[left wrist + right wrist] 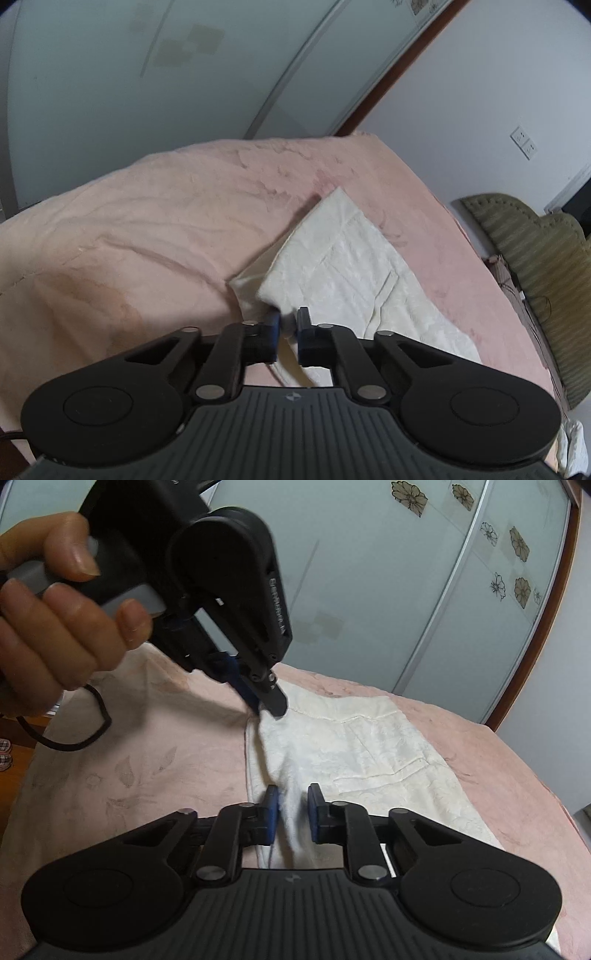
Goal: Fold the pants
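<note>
White pants (343, 273) lie partly folded on a pink bedspread (147, 221); they also show in the right wrist view (369, 749). My left gripper (289, 320) is shut on a lifted edge of the pants' top layer; it also appears in the right wrist view (267, 707), held by a hand. My right gripper (292, 805) has its blue pads close on either side of a raised fold of the same white cloth, pinching it nearer the front edge.
The pink bedspread (129, 775) covers a bed. A sliding wardrobe with frosted flowered doors (461, 590) stands behind. A green padded headboard (535, 258) is at the right by a white wall. A black cable (74, 738) hangs under the left hand.
</note>
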Available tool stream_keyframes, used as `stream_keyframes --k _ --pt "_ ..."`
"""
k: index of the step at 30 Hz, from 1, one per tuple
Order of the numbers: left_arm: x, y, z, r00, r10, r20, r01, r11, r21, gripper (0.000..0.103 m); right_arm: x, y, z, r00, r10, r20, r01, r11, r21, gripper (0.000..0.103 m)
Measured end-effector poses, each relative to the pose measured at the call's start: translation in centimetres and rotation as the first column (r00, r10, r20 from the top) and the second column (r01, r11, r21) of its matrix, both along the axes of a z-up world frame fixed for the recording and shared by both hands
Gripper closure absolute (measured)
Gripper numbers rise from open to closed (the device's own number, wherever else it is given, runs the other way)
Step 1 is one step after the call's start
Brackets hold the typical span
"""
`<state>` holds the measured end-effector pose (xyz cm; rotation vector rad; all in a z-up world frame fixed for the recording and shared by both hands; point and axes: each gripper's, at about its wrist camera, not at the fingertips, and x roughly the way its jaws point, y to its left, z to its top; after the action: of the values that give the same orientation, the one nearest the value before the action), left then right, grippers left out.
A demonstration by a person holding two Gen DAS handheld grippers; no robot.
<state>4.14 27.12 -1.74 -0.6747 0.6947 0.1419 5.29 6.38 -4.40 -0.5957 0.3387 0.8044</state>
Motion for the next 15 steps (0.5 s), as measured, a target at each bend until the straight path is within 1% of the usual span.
stream_keyframes --k 2,4,6,8,9,11,12,13,15 --pt "-0.4 0.0 0.0 0.999 0.018 0.027 -0.018 1.0 0.003 0.098 0.4 -0.1 0.3 0.999 0.003 -0.035 -0.002 0.999 0.032 0.09" --pt "-0.8 -0.2 0.3 0.998 0.045 0.054 -0.047 0.998 0.032 0.098 0.8 0.0 0.6 0.997 0.014 -0.07 -0.01 0.998 0.064 0.09" --pt "-0.9 -0.3 0.5 0.996 0.059 0.071 -0.063 0.997 0.055 0.097 0.9 0.5 0.6 0.997 0.022 -0.078 -0.017 0.998 0.06 0.09" --pt "-0.5 -0.6 0.4 0.997 0.048 0.052 -0.052 0.994 0.093 0.097 1.1 0.9 0.0 0.996 0.016 -0.085 -0.014 0.999 0.034 0.09" --pt "-0.2 -0.9 0.1 0.999 0.045 0.03 -0.049 0.992 0.119 0.097 1.4 0.7 -0.2 0.995 0.012 -0.101 -0.007 0.999 0.047 0.09" --pt "0.0 -1.2 -0.9 0.999 0.051 -0.001 -0.051 0.987 0.153 0.097 1.8 -0.1 0.3 0.988 0.001 -0.156 0.014 0.996 0.094 0.09" --pt "-0.1 -1.3 -1.1 0.998 0.056 0.003 -0.056 0.985 0.163 0.095 1.7 -0.8 1.0 0.983 0.002 -0.186 0.02 0.993 0.113 0.09" --pt "-0.3 -1.4 -1.1 0.998 0.058 0.013 -0.059 0.983 0.171 0.094 1.5 -1.7 1.6 0.979 0.005 -0.202 0.023 0.99 0.137 0.089" --pt "-0.5 -1.7 -0.9 0.998 0.059 0.022 -0.062 0.979 0.193 0.094 0.6 -4.1 2.9 0.979 -0.009 -0.204 0.049 0.98 0.191 0.089"
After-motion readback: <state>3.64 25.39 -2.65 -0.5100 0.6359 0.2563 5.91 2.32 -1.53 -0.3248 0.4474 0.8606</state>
